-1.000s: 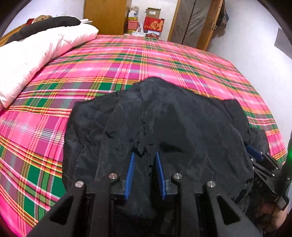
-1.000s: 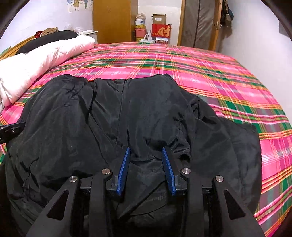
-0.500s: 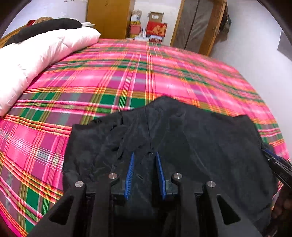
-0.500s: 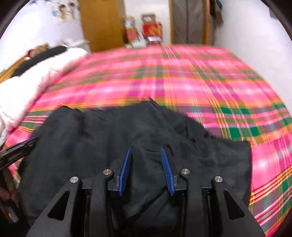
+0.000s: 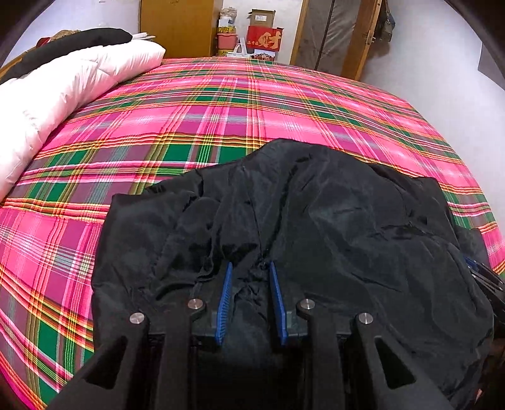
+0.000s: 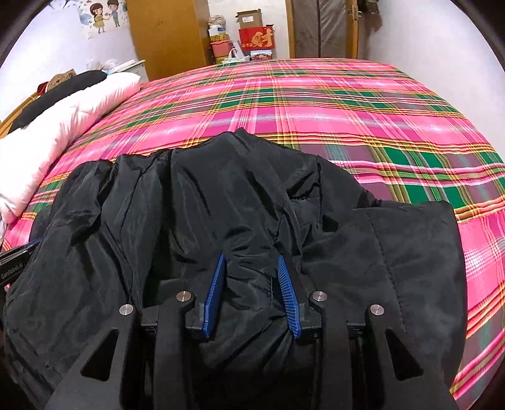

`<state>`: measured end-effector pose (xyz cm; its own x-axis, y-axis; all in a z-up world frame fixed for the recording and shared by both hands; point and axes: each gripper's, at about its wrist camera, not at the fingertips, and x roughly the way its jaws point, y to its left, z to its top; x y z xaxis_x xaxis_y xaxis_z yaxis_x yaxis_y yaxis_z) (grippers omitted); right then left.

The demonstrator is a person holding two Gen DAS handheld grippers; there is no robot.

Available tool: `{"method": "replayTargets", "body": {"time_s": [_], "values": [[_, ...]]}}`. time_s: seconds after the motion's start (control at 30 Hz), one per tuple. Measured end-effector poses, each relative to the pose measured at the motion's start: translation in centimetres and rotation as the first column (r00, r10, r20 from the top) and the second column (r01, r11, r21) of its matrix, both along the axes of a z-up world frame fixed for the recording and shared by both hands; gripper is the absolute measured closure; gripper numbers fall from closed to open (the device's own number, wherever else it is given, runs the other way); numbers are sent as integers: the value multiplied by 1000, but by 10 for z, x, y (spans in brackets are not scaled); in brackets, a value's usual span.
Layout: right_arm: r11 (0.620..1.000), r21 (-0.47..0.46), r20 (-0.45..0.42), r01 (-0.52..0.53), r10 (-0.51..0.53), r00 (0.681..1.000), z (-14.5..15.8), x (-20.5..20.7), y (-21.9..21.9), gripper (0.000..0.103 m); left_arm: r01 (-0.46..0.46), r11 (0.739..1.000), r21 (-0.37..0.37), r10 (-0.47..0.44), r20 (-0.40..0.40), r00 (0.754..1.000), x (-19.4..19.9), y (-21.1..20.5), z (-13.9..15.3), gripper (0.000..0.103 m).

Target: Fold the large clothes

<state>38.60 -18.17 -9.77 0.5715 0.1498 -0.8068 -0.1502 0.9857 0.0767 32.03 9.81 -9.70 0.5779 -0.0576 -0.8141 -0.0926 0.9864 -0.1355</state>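
Note:
A large black jacket [image 5: 331,214] lies crumpled on the near part of a pink plaid bed [image 5: 221,104]; it also fills the right wrist view [image 6: 195,202]. My left gripper [image 5: 250,268] is shut on a bunched fold of the jacket between its blue pads. My right gripper [image 6: 251,261] is shut on another bunch of the jacket's fabric. The right gripper's body shows at the right edge of the left wrist view [image 5: 486,277]. The left gripper's body shows at the left edge of the right wrist view [image 6: 15,261].
A white quilt [image 5: 56,91] with a black item on top lies along the bed's left side. A wooden wardrobe [image 5: 176,28], boxes and a red bag [image 5: 263,38] stand beyond the bed. A grey wall [image 5: 442,69] runs along the right.
Both grippers pulled the jacket toward the near edge of the bed, then eased forward a little. The far hem sits closer to me than one second ago. Both grips stayed shut.

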Motion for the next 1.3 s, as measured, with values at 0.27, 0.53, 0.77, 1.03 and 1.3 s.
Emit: {"method": "replayTargets", "body": {"time_s": [0.27,0.53,0.77,1.03,1.3], "values": [[1000,25,67,-3,1,998,64,-30,2,68,-22,997,-79,24,31,999,-24,8,33,77],[984,81,61,-158,153,986,69,-91,44,68,121,981,-153,-112,65,992,-84,-24,47,78],[993,69,-141,-99,108,984,-7,-78,46,68,107,985,-138,-115,-56,992,-74,-39,2,77],[993,66,-153,-97,106,982,-26,-69,41,68,116,992,-40,-118,-55,992,-71,-58,-6,77],[993,32,-132,-111,114,985,-32,-77,51,68,114,992,-58,-117,-53,992,-65,-53,-11,77]]}}
